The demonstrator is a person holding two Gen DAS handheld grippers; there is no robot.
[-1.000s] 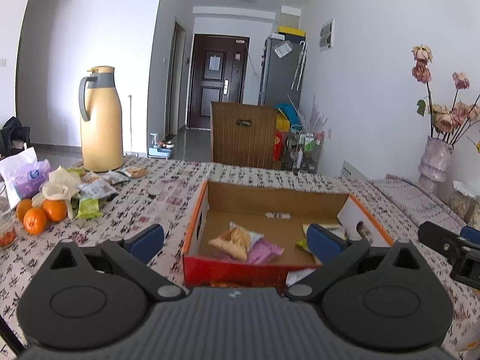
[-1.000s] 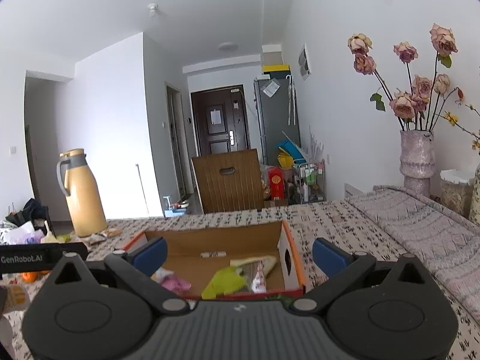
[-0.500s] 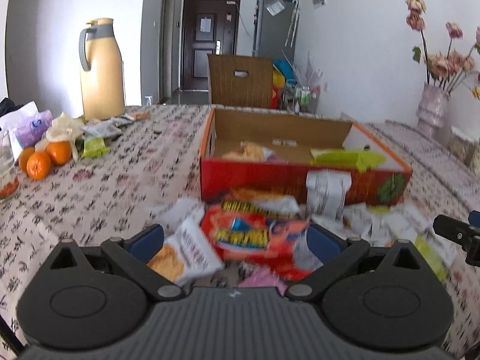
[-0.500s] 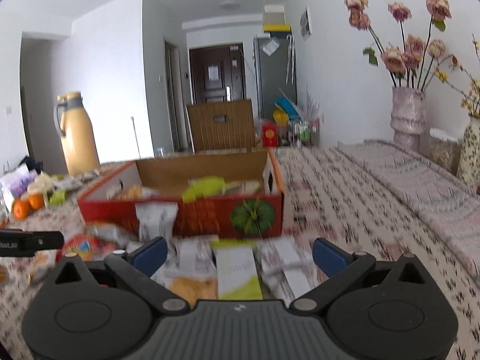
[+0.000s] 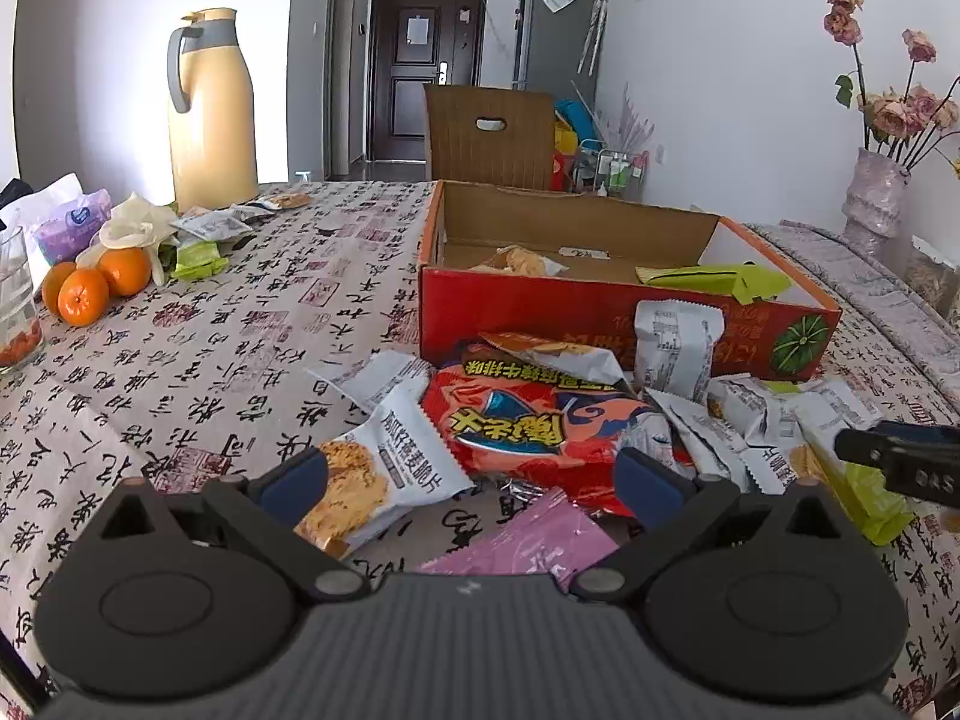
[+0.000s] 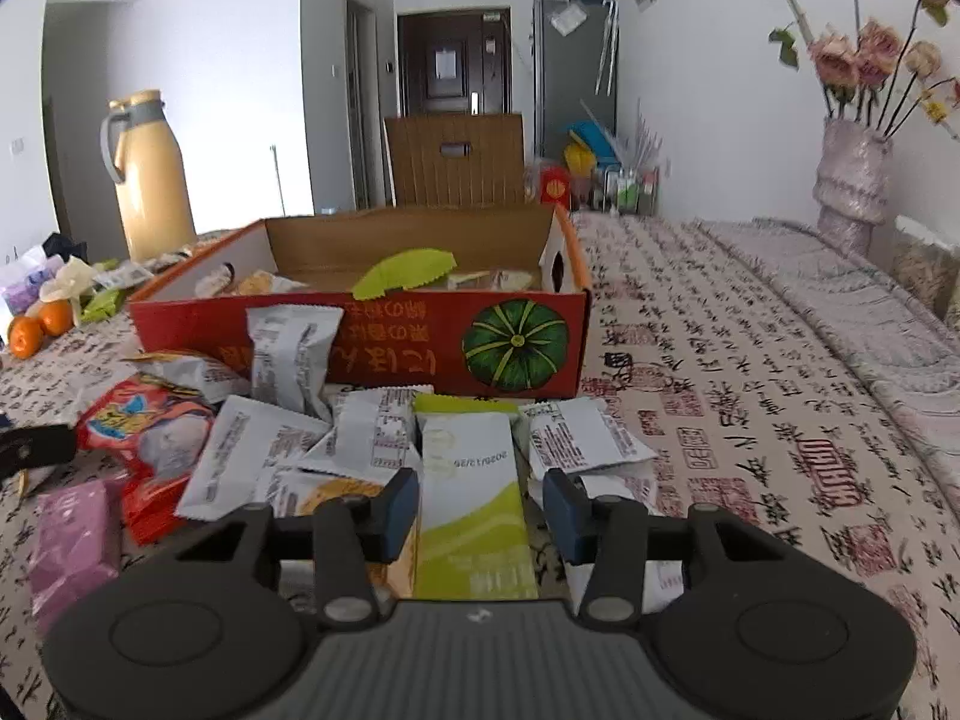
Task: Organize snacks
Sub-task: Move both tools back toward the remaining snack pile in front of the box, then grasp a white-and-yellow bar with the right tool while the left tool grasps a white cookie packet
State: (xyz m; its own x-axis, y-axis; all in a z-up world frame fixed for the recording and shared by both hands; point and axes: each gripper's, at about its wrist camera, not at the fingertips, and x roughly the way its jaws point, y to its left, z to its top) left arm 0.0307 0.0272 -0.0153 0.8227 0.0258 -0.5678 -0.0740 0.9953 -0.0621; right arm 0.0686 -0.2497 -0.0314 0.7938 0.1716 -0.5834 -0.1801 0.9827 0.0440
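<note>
The right gripper (image 6: 479,504) hangs low over the heap of snacks on the table (image 6: 750,420), just in front of the red box's (image 6: 360,342) near wall. Its jaws are closing, and a white-and-green packet (image 6: 474,498) lies lengthwise between the blue pads (image 6: 401,507); the pads flank its sides, and I cannot tell whether they press it yet.

The left gripper (image 5: 471,480) stands wide open over the left part of the heap. Its left pad sits above a white cracker packet (image 5: 384,474), its right pad at the edge of a big red bag (image 5: 528,426), with a pink wrapper (image 5: 534,546) between the fingers nearer the camera. Nothing is gripped there. More packets lie inside the box.
</note>
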